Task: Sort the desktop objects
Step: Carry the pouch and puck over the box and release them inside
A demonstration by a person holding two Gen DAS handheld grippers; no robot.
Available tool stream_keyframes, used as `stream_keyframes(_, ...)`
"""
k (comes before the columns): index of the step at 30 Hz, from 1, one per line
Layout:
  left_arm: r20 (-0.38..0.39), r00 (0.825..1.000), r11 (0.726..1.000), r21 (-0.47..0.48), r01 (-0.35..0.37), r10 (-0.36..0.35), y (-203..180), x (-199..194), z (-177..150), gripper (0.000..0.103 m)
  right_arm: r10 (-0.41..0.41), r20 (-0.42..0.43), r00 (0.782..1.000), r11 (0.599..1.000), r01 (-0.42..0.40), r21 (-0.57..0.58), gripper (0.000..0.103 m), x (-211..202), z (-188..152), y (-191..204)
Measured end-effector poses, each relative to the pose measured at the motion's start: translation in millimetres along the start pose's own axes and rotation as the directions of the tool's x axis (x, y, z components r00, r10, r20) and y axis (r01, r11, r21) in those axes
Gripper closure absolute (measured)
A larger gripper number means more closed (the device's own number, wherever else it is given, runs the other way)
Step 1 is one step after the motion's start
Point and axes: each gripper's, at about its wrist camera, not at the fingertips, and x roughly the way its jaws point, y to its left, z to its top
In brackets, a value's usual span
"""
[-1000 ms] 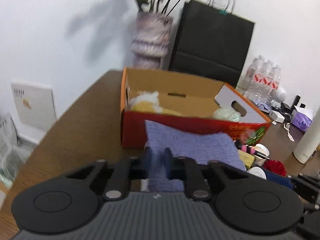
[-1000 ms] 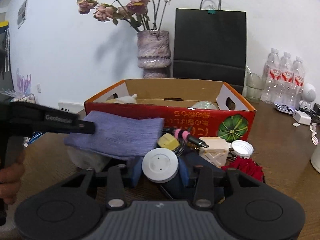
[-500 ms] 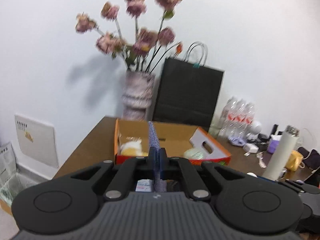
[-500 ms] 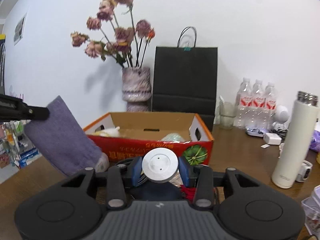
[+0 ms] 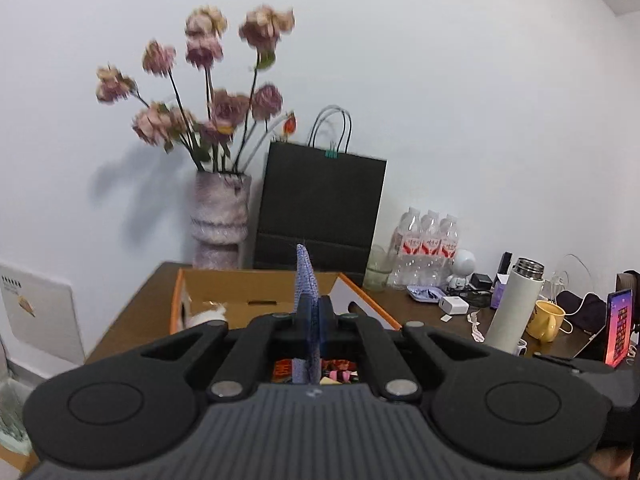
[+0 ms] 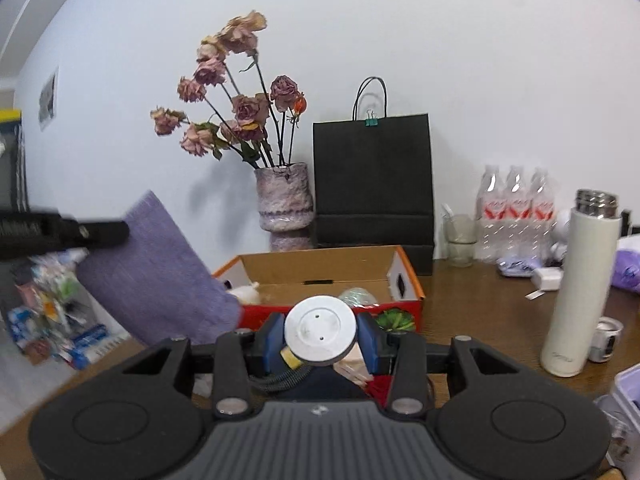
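The left gripper (image 5: pixel 314 316) was clamped on a purple cloth (image 6: pixel 160 276) and the right gripper (image 6: pixel 320 340) on a white disc (image 6: pixel 320 326), both raised in front of the cardboard box (image 6: pixel 320 266) at frame centre. The box lay ahead of and below both loads, its long side running across the frame. The left wrist view showed the cloth only edge-on, while the right wrist view showed it as a broad sheet hanging at left.

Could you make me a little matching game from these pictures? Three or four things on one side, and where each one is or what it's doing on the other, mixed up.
Things:
1. purple cloth
2. round white disc
3. white flask
4. black paper bag

Places:
A. standing on the table, right of the cardboard box
B. pinched in the left gripper, hanging in the air
C. against the wall, beside the vase
D. held between the right gripper's blue pads

Pairs: 1-B, 2-D, 3-A, 4-C
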Motion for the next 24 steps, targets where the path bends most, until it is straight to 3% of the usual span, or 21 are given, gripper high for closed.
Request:
stream_keyframes(6, -0.017, 0.997, 0.995, 0.056, 0.081, -0.081, -13, 59, 33, 0.099, 0.027, -0.009, 1.000, 1.000, -0.026, 0.011, 0.064, 49, 43, -17)
stream_keyframes(9, -0.031, 0.997, 0.995, 0.059, 0.076, -0.074, -10, 101, 58, 0.099, 0.034, -0.010, 0.999, 0.999, -0.034, 0.020, 0.064, 85, 71, -25)
stream_keyframes(13, -0.019, 1.000, 1.000, 0.016, 0.014, -0.014, 13, 166, 84, 0.099, 0.055, -0.075, 0.996, 0.997, -0.052, 0.051, 0.064, 149, 102, -38)
stream_keyframes(16, 0.007, 1.000, 0.993, -0.110, 0.030, -0.030, 41, 217, 93, 0.099, 0.056, -0.132, 0.990, 0.995, -0.044, 0.091, 0.064, 204, 117, -49)
stream_keyframes(18, -0.059, 0.997, 0.971, -0.238, 0.027, -0.043, 67, 261, 86, 0.099, 0.042, -0.181, 0.983, 0.994, -0.023, 0.105, 0.064, 241, 121, -53)
stream_keyframes(19, -0.094, 0.996, 0.967, -0.255, -0.018, -0.006, 76, 277, 81, 0.099, 0.037, -0.210, 0.977, 0.995, -0.016, 0.100, 0.064, 258, 122, -55)
stream_keyframes(21, -0.213, 0.970, 0.967, -0.202, -0.158, 0.114, 94, 311, 66, 0.099, 0.040, -0.281, 0.959, 0.995, -0.012, 0.099, 0.064, 293, 121, -59)
stream_keyframes(24, -0.332, 0.905, 0.951, -0.068, -0.303, 0.265, 118, 335, 42, 0.099, 0.027, -0.399, 0.917, 0.996, 0.009, 0.087, 0.064, 343, 115, -65)
